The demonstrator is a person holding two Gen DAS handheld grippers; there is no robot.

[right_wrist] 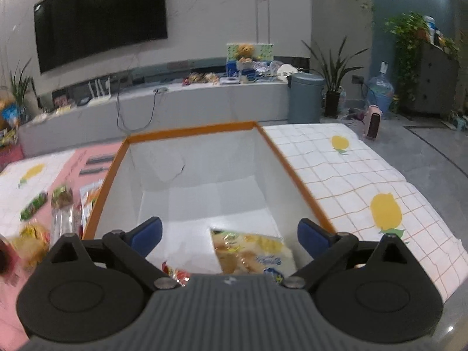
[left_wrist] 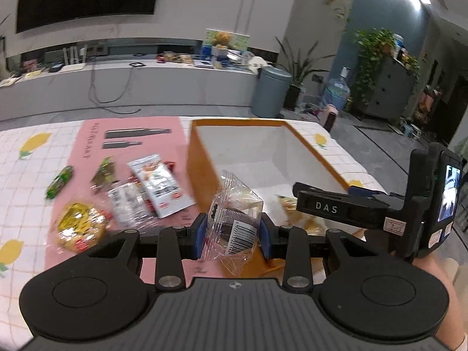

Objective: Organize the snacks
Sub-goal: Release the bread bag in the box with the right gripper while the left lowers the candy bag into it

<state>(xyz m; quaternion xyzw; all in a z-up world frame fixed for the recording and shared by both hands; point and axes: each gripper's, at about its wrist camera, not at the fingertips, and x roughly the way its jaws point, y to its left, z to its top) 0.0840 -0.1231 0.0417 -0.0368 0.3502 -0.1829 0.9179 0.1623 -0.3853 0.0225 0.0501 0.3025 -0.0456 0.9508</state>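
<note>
Left wrist view. Nearest the lens, the left tongs (left_wrist: 231, 234) are seen closed narrowly on a clear snack packet (left_wrist: 234, 219); the packet is pinched between the blue pads (left_wrist: 264, 238), barcode side toward the camera, its upper end standing free above them. Just beyond, the orange box (left_wrist: 201, 158) is open-topped with a white interior, and the packet is held at its near left corner. To the left, on a pink mat (left_wrist: 87, 134), loose snacks are spread: a green candy bar (left_wrist: 58, 182), a white sachet (left_wrist: 159, 188), a yellow-red bag (left_wrist: 80, 229). The right tongs (left_wrist: 359, 190) are seen from the side at the box's near right edge. The worktop (left_wrist: 29, 158) is covered by a lemon-print cloth.

Right wrist view. The right tongs (right_wrist: 229, 235) are held wide apart and empty, poised over the box interior. Below them, a yellow snack bag (right_wrist: 254, 253) and a red-wrapped item (right_wrist: 175, 272) are lying on the box floor.

Step in hand, as judged: the clear packet is to be carried over the rim and set inside. It is best lifted clear of the orange wall, lowered onto the bare white floor beside the yellow bag, and released low, so that the light film is not caught on the rim or the pads. The right tongs are best kept aside.
</note>
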